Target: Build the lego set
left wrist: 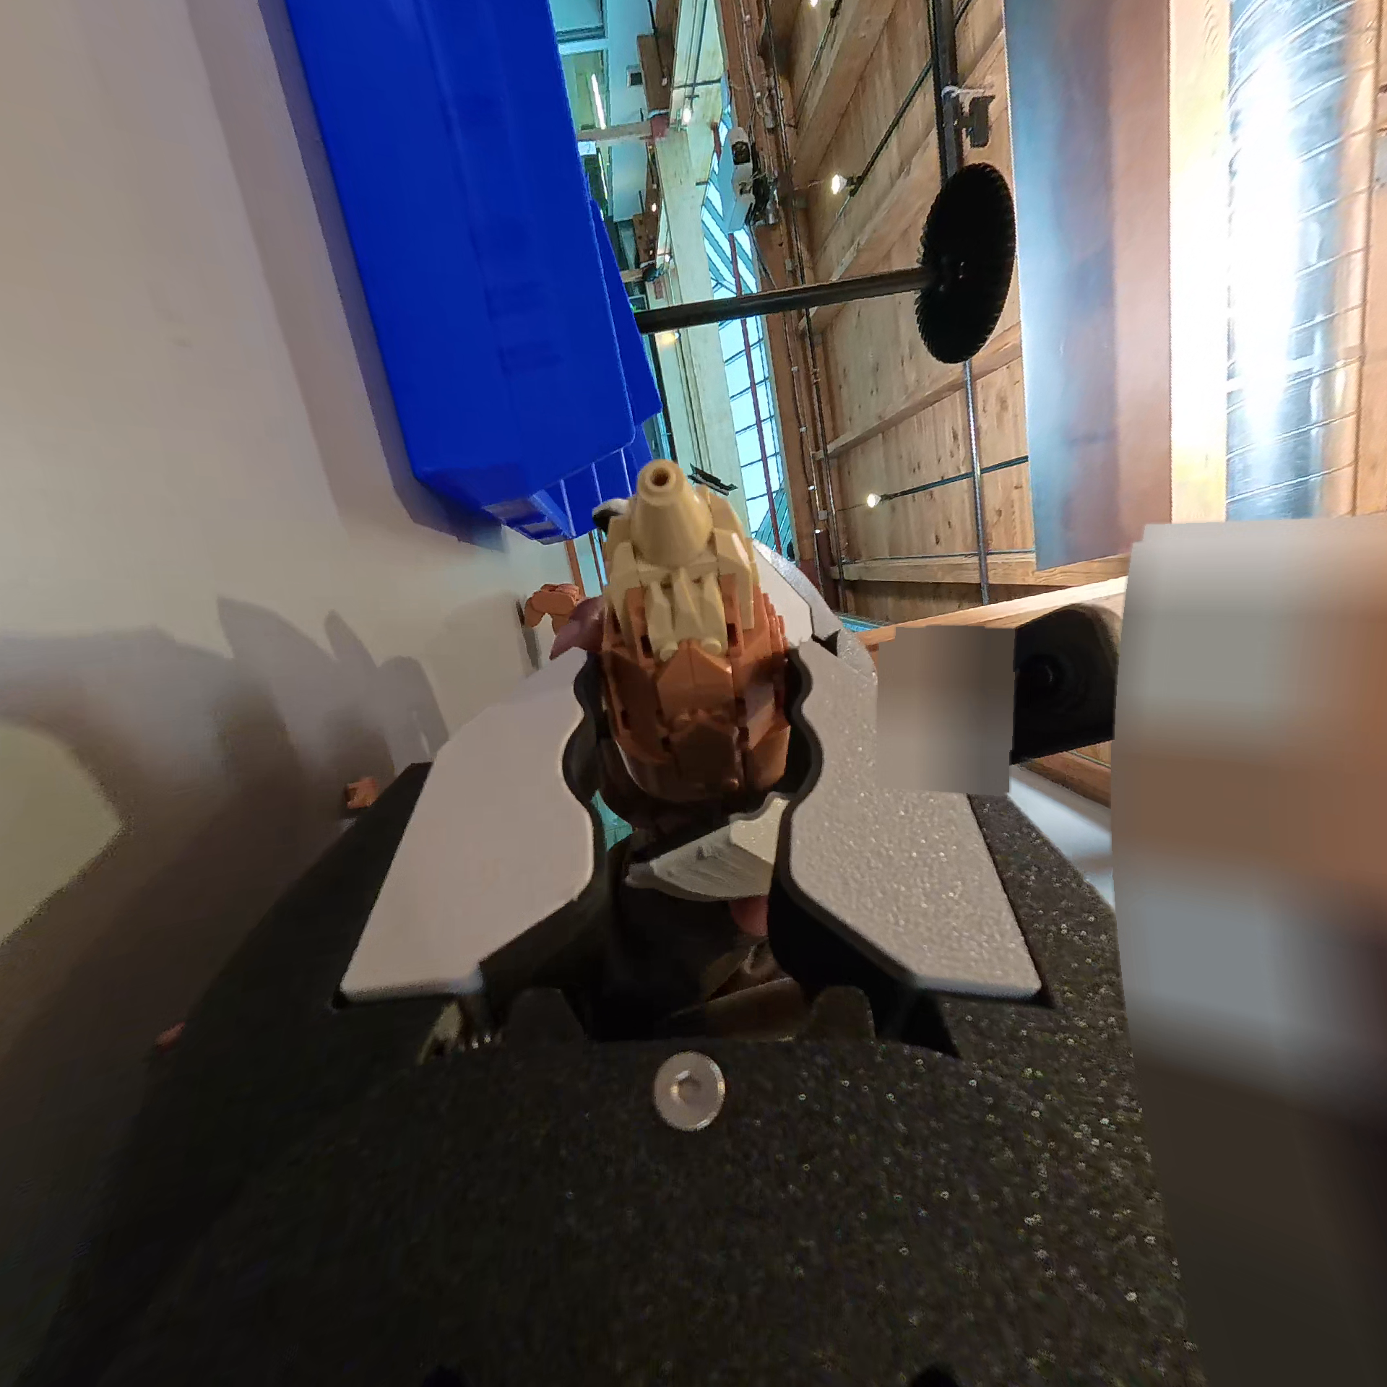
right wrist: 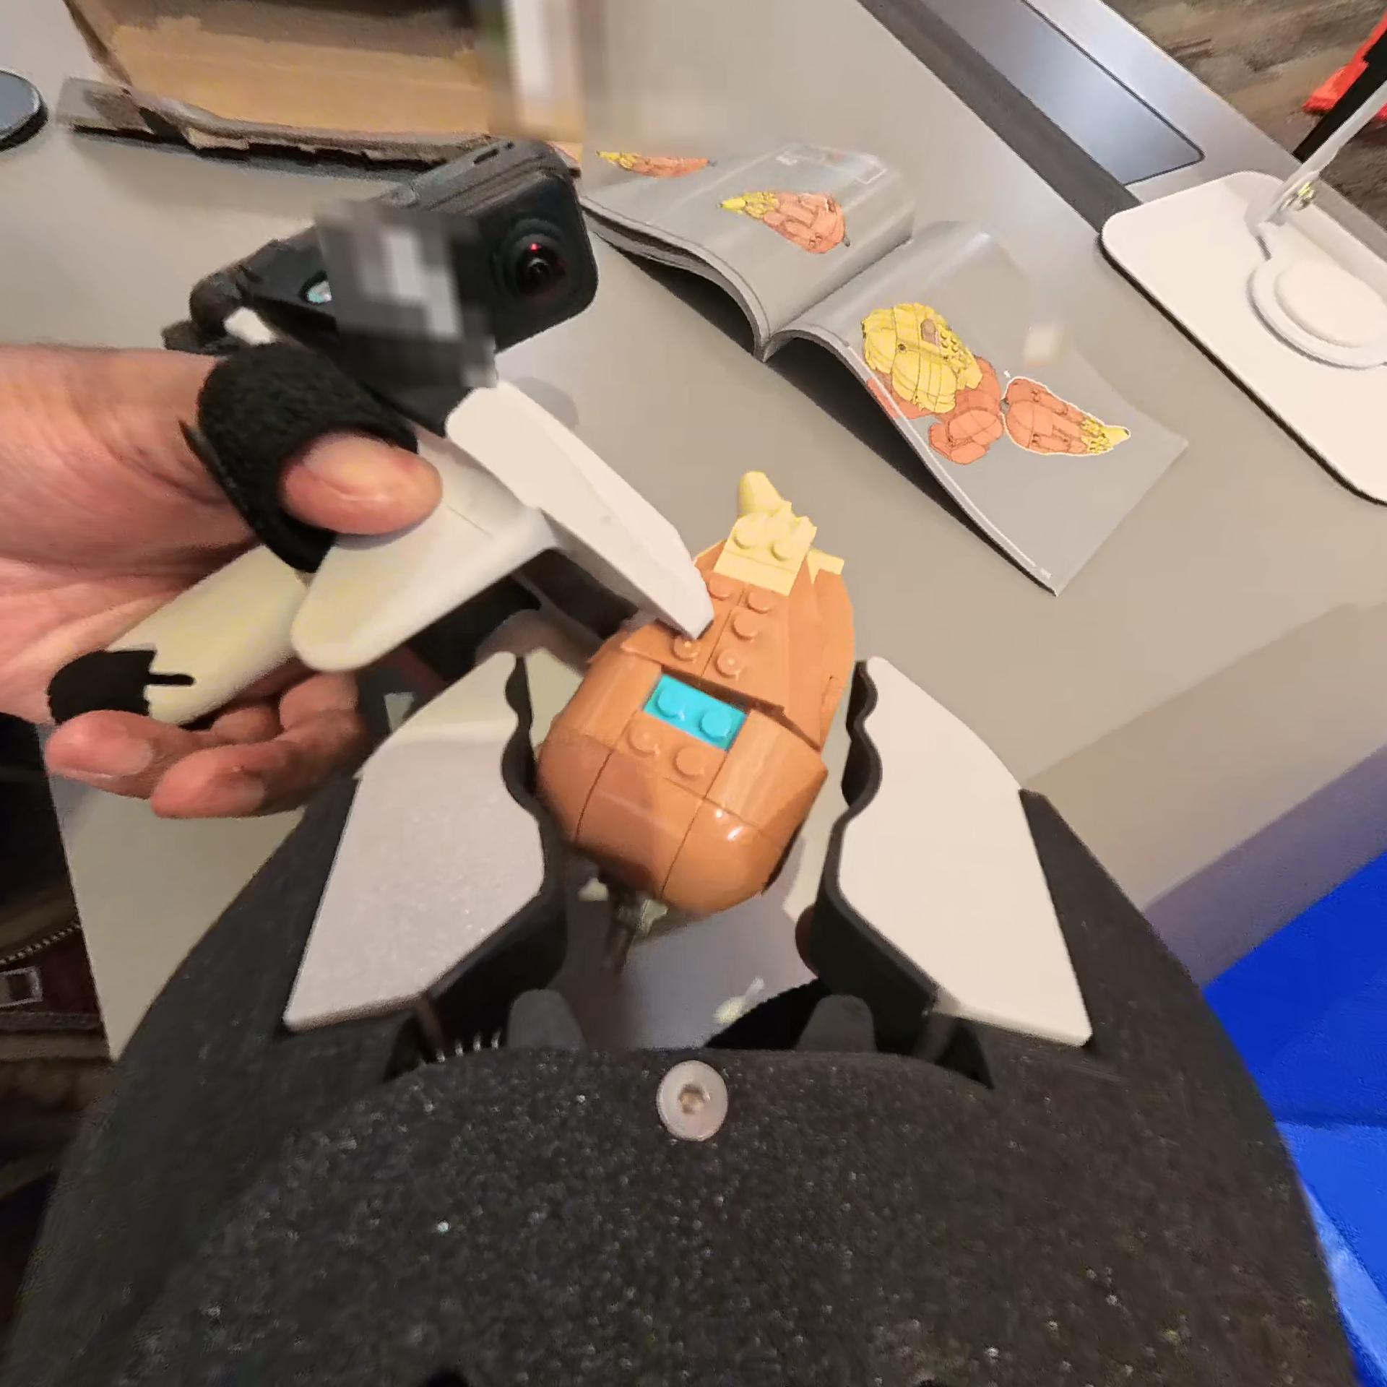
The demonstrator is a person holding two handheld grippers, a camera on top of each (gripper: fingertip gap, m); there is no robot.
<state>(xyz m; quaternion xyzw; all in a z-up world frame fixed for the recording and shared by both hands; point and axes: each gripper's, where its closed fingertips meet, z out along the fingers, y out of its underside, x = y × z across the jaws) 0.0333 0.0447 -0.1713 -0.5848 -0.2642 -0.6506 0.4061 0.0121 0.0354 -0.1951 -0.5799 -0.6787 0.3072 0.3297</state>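
1. Dead centre of the right wrist view, the lego model (right wrist: 675, 795) hangs above the grey table (right wrist: 976, 713), a rounded brown body with a tan tip (right wrist: 765, 518) pointing to 12 o'clock.
2. A turquoise brick (right wrist: 694, 717) shows through a gap in the brown studs on top.
3. The right gripper (right wrist: 690, 675) is spread wide with the model sitting between its two fingers. There's clear daylight on the 3 o'clock side. On the 9 o'clock side the pad sits right beside the brown shell, and I can't tell whether it touches.
4. In from 10 o'clock comes the other tool, carried by the person's left hand (right wrist: 112, 525) with a black strap (right wrist: 278, 443) over one finger. One white fingertip is pressed on the model's studs.
5. Over to the left wrist view: the left gripper (left wrist: 690, 675) is clamped on the model, brown body pinched between both pads, tan nose sticking out toward 12 o'clock.
6. The frame here is rolled sideways, with blue bins (left wrist: 488, 263) at 11 o'clock and wooden ceiling boards (left wrist: 863, 375) at 1 o'clock.
7. Back on the table in the right wrist view, an open instruction booklet (right wrist: 938, 450) lies at 1 o'clock, well apart from the model.
8. A white stand base (right wrist: 1201, 315) sits at 2 o'clock, a cardboard box (right wrist: 300, 75) at 11 o'clock, and a blue bin (right wrist: 1313, 1051) pokes in at 4 o'clock.
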